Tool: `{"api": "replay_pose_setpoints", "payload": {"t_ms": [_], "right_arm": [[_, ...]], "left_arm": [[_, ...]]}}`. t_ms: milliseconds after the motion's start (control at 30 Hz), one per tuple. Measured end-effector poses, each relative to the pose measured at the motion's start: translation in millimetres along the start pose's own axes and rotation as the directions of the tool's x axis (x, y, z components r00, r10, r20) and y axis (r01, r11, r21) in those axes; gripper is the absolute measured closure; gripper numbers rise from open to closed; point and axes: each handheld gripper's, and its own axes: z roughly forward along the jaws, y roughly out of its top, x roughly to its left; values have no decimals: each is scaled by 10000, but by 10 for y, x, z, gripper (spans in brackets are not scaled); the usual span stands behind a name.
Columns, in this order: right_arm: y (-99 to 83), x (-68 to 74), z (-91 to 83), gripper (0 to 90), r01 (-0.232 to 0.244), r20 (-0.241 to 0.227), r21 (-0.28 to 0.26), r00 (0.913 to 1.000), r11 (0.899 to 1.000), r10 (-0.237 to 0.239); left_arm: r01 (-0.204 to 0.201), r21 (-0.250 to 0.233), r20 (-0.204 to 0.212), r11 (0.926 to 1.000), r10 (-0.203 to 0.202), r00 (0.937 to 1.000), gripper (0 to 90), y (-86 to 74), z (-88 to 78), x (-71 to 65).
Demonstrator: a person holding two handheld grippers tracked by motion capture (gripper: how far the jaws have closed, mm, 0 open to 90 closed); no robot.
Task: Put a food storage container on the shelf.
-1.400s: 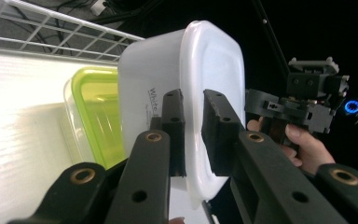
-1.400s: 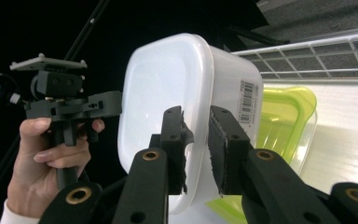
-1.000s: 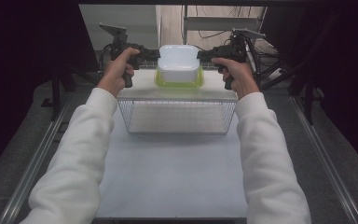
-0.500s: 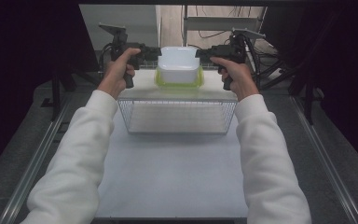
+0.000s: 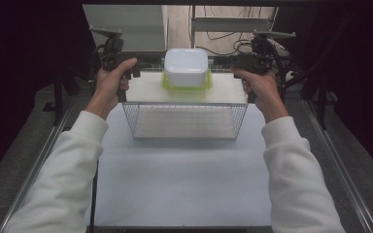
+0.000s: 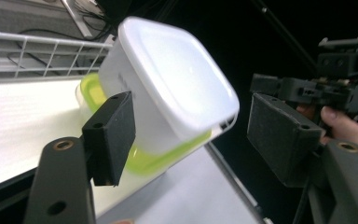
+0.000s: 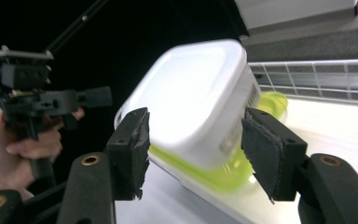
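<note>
High view: your left gripper (image 5: 143, 68) and right gripper (image 5: 226, 65) flank the white container (image 5: 186, 67), inverted on its green lid (image 5: 187, 86) atop the wire basket (image 5: 184, 119). Both gripper views show the jaws parted, just opening, pads clear of the container.

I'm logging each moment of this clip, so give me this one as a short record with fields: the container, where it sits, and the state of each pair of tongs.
container: white tub upside down on a yellow-green lid
support: white board on top of a wire basket
left tongs: open, jaws have just been opening, apart from the tub
right tongs: open, jaws have just been opening, apart from the tub
held: nothing
</note>
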Motion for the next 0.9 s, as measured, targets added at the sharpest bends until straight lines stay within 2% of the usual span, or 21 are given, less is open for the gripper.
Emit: {"api": "replay_pose_setpoints", "payload": {"t_ms": [100, 200, 333, 500, 633, 767, 833, 867, 900], "right_arm": [[-156, 19, -123, 397, 718, 66, 92, 9974, 9974, -719], [-339, 3, -233, 378, 1241, 125, 179, 9922, 9921, -1244], [-614, -57, -347, 364, 1576, 10, 133, 9875, 9874, -1576], [-965, -155, -432, 349, 1942, 14, 183, 9810, 9808, -1942], [-1222, -239, -485, 343, 2090, 7, 172, 9779, 9778, -2090], [-1480, -299, -535, 339, 2108, 83, 284, 9774, 9771, -2111], [-1623, -336, -533, 337, 2125, 52, 495, 9770, 9759, -2130], [-1695, -352, -529, 336, 2187, 113, 679, 9754, 9734, -2200], [-1769, -367, -523, 335, 2191, 160, 811, 9751, 9723, -2211]], "left_arm": [[-516, 76, -189, 9986, 517, 9985, 300, -164, -88, -43], [-862, 187, -288, 9961, 867, 9958, 292, -375, -173, -75], [-1292, 385, -466, 9909, 1309, 9903, 289, -688, -260, -89], [-1880, 685, -701, 9798, 1927, 9787, 290, -1057, -326, -121], [-1921, 704, -611, 9788, 1965, 9786, 291, -1309, -360, -103], [-1843, 940, -934, 9784, 1929, 9768, 295, -1587, -369, -9], [-1838, 1123, -1270, 9765, 1976, 9720, 299, -1718, -367, 60], [-1769, 1210, -1364, 9768, 1929, 9717, 301, -1783, -369, 102], [-1620, 1286, -1349, 9784, 1791, 9745, 301, -1847, -372, 142]]}}
